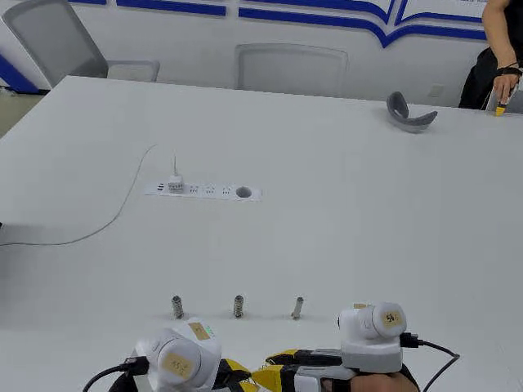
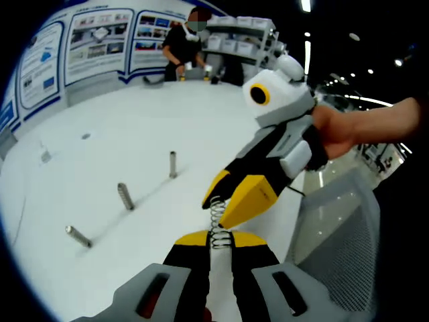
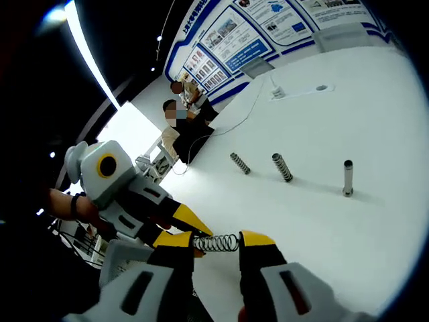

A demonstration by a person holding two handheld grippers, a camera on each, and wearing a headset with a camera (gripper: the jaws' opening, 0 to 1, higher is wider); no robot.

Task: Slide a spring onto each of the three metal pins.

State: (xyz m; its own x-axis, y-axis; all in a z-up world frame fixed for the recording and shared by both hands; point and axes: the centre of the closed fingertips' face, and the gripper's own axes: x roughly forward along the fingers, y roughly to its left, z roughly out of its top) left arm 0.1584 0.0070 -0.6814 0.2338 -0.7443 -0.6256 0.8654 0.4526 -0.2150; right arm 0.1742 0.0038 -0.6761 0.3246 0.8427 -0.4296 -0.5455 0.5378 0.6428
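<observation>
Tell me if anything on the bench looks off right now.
Nothing spilled or damaged. One oddity: both the left gripper and the right gripper meet on one spring, and the right-hand pin stands bare.

Left gripper (image 2: pixel 213 239): grey body, black jaws, yellow tips | right gripper (image 3: pixel 216 243): identical colouring | thin black cable (image 1: pixel 435 351): trails from right gripper

Your table (image 1: pixel 368 212) is bright, evenly lit, shadows soft. The ceiling light strip (image 3: pixel 94 64) glares; your gripper views bend at edges.
</observation>
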